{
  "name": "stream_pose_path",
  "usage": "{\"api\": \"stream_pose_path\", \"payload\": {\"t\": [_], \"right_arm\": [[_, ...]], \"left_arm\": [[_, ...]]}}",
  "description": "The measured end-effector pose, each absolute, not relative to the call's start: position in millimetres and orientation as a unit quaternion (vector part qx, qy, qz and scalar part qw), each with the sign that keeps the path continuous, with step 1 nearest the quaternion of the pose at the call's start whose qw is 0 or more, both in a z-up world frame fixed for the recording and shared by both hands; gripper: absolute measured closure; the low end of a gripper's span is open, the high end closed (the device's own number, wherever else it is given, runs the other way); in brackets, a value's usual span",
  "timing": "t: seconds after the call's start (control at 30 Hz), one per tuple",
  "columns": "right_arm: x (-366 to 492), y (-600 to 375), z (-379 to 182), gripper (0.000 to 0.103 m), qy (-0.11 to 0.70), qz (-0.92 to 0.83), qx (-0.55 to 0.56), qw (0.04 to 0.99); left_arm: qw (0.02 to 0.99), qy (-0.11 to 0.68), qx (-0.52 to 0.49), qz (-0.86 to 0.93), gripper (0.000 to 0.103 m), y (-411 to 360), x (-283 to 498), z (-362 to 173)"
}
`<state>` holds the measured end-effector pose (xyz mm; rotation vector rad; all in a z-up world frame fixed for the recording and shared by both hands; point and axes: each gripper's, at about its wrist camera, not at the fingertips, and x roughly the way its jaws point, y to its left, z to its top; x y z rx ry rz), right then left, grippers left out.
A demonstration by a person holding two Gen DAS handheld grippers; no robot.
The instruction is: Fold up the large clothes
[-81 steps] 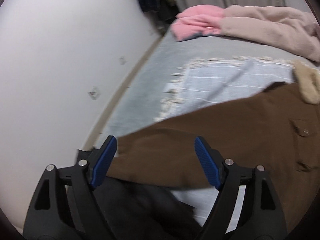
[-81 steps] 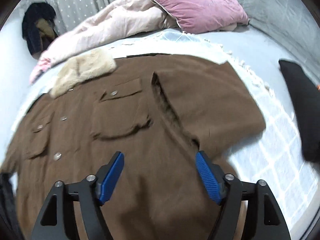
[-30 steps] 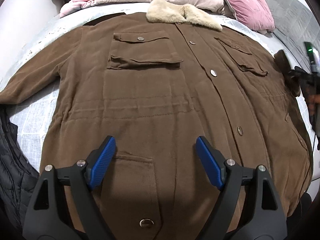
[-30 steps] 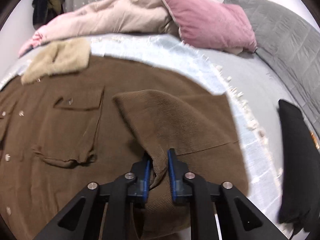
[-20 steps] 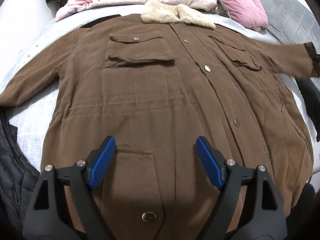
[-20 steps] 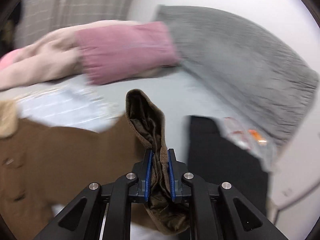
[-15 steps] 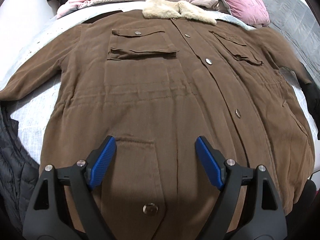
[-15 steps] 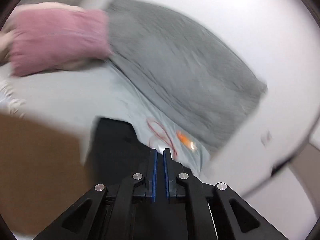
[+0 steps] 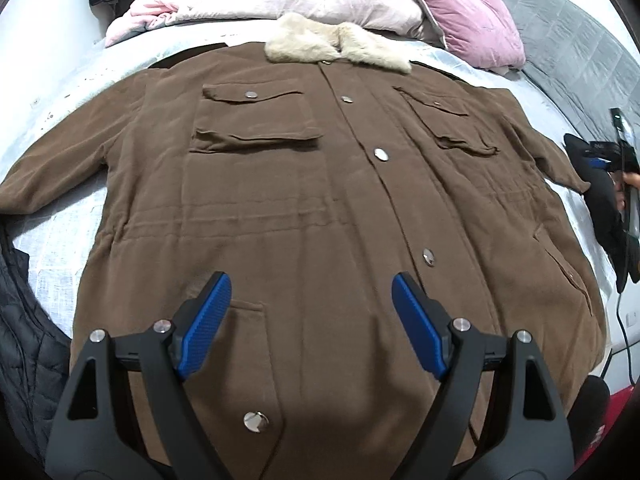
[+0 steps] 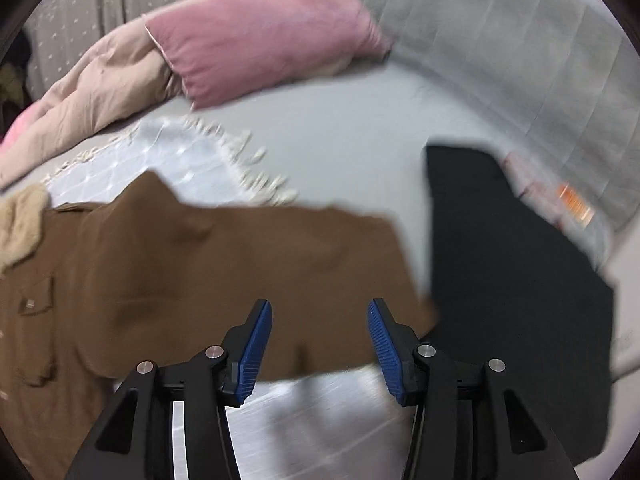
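Corduroy-brown coat with fleecy collar lies flat; both grippers released, right's jaws just opening

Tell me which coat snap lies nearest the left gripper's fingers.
The lowest snap on the brown coat, near the hem between the left gripper arms; the others sit higher up the placket.

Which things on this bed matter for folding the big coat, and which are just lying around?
For the job: brown coat, its right sleeve, left gripper, right gripper.

Lying about: pink pillow, pale duvet, black garment, dark quilted jacket, checked blanket.
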<state>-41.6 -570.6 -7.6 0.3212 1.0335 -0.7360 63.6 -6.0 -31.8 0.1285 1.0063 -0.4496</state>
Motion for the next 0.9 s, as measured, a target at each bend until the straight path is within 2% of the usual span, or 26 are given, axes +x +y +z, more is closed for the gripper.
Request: {"api": "stream_pose_path", "payload": {"t": [0.1,0.17,0.33,0.43,0.47,0.57,0.6,0.63,0.67,0.7,0.77,0.9], "right_arm": [[-60.5,-576.2,-31.7,0.05,0.487,-0.34,0.287,0.752],[-72.7,-580.0,-50.3,0.042,0.476,-0.344,0.368,0.721],[-77.0,-572.7,-80.6,0.041,0.468,-0.387,0.378,0.699],[-80.7,-587.8,-88.2,0.04,0.393,-0.416,0.422,0.704],[-79.3,-592.4,-89.6,0.035,0.368,-0.425,0.432,0.706],[-66.2,-600.8,-87.4,0.032,0.331,-0.46,0.412,0.714],[-57.4,-601.0,-84.8,0.036,0.322,-0.46,0.396,0.727],[-52.1,-600.4,-81.7,0.058,0.319,-0.457,0.382,0.737],[-40.7,-599.1,-78.2,0.095,0.331,-0.464,0.349,0.744],[-31.9,-597.0,-73.5,0.097,0.342,-0.47,0.321,0.748],[-22.1,-584.7,-47.4,0.098,0.312,-0.468,0.27,0.781],[-41.8,-560.0,8.7,0.098,0.217,-0.515,0.128,0.82]], "left_arm": [[0.853,0.471,0.08,-0.211,0.02,-3.7,59.4,-35.5],[0.852,0.475,0.088,-0.201,0.02,-1.2,59.8,-44.0],[0.845,0.491,0.068,-0.202,0.02,2.6,58.0,-54.6],[0.846,0.489,0.066,-0.204,0.02,3.9,56.0,-55.0],[0.845,0.49,0.069,-0.201,0.02,4.3,56.4,-56.0],[0.844,0.496,0.072,-0.192,0.02,7.0,58.4,-58.7],[0.843,0.497,0.072,-0.191,0.02,8.4,58.9,-58.6],[0.844,0.497,0.074,-0.189,0.02,9.9,59.6,-58.0],[0.844,0.496,0.077,-0.187,0.02,11.1,60.1,-56.9],[0.845,0.495,0.08,-0.185,0.02,12.2,61.1,-55.3],[0.849,0.489,0.087,-0.182,0.02,15.0,64.1,-50.7],[0.854,0.482,0.084,-0.178,0.02,21.1,70.6,-42.1]]}}
